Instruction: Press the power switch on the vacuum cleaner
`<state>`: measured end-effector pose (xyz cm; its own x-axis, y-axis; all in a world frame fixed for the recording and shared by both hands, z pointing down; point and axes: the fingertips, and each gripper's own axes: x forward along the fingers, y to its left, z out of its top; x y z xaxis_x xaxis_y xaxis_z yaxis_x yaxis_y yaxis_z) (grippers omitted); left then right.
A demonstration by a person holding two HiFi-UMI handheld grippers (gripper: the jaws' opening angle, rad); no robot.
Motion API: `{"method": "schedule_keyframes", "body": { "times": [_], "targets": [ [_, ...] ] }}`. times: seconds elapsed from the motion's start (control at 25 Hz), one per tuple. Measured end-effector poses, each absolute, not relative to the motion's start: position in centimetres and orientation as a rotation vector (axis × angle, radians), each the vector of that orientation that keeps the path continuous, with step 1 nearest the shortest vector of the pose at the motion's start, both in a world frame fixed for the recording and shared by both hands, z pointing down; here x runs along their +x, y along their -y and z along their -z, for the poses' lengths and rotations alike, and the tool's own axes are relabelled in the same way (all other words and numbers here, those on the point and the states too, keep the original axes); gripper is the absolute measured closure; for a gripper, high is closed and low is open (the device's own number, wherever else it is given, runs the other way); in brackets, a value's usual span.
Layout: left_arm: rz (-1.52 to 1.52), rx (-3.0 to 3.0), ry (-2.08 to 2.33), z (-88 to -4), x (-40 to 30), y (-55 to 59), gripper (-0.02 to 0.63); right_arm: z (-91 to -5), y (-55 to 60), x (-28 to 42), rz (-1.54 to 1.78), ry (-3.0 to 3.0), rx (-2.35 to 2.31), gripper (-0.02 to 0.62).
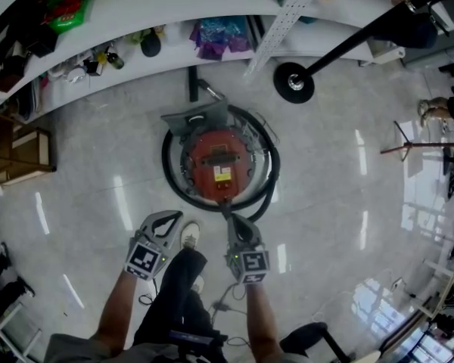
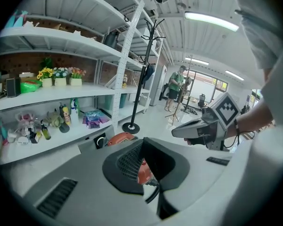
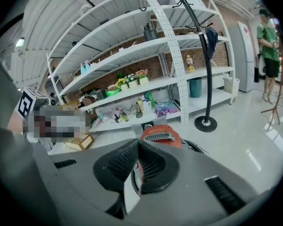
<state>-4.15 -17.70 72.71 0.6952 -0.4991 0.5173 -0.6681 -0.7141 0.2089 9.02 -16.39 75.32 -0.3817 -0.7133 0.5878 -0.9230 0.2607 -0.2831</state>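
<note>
The red vacuum cleaner [image 1: 219, 165] stood on the floor below the white shelf [image 1: 174, 63], ringed by its black hose [image 1: 169, 174]. Its power switch could not be singled out among the dark fittings on its lid. The right gripper [image 1: 233, 221] pointed at the near edge of the vacuum cleaner, but contact could not be judged. The left gripper [image 1: 166, 219] hung beside it, well short. Both had their tips closed together, holding nothing, with slivers of red visible behind the pads.
</note>
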Motion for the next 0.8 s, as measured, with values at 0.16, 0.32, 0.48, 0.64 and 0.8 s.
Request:
{"method": "schedule_keyframes", "body": {
  "times": [0.16,0.32,0.48,0.64,0.8],
  "targets": [
    [-0.638,2.537,0.886,-73.3,-4.4,17.1,0.598,-77.0,16.3,8.9,-0.861,2.177,1.489,0.583],
    [-0.628,2.529,0.883,-73.4,-4.0,16.8,0.598,-78.0,16.8,9.1,-0.864,2.174,1.493,0.583],
    [-0.62,2.533,0.876,-73.4,-3.7,16.9,0.598,-79.2,17.5,9.2,-0.868,2.16,1.498,0.583],
    [-0.622,2.531,0.87,-73.5,-3.6,16.9,0.598,-81.4,18.3,9.8,-0.859,2.122,1.494,0.583],
    [-0.621,2.531,0.868,-73.6,-3.7,16.9,0.598,-83.7,18.9,10.1,-0.85,2.095,1.466,0.583]
  ]
}}
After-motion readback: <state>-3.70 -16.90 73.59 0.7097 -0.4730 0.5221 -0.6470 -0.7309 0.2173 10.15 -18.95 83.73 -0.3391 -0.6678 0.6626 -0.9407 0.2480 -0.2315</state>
